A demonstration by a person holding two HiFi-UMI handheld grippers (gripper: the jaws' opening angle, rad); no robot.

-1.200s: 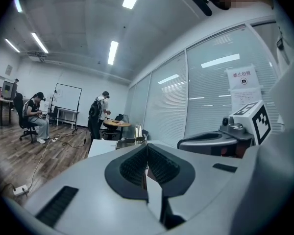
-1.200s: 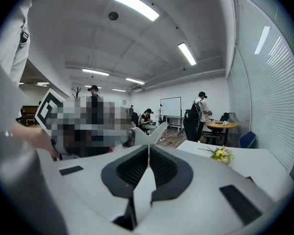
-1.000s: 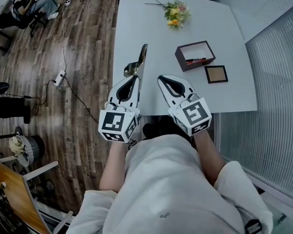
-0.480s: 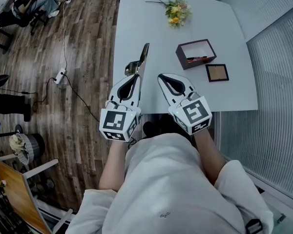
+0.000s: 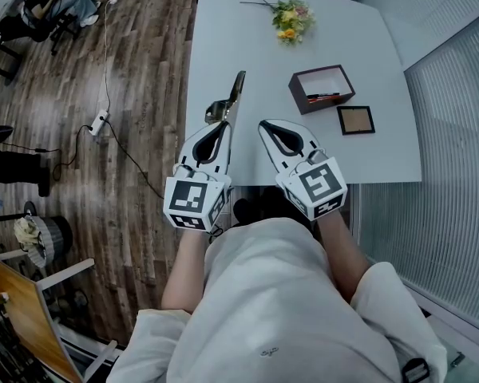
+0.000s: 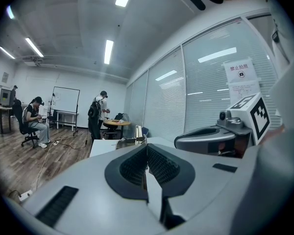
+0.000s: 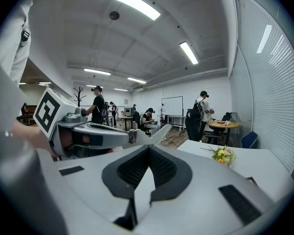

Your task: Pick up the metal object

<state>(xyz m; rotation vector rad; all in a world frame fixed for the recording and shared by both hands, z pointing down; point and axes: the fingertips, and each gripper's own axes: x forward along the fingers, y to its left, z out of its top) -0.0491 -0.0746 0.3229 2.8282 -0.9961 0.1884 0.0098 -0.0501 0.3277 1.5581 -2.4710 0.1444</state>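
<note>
The left gripper [image 5: 222, 124] has its jaws pressed together on the near end of the metal object [image 5: 233, 94], a thin, shiny silver piece: a broader folded part by the jaws, then a long narrow strip tapering to a point. It sticks out ahead of the gripper over the left side of the white table [image 5: 383, 150]. Just beside it, the right gripper [image 5: 265, 124] has its jaws closed on nothing
</note>
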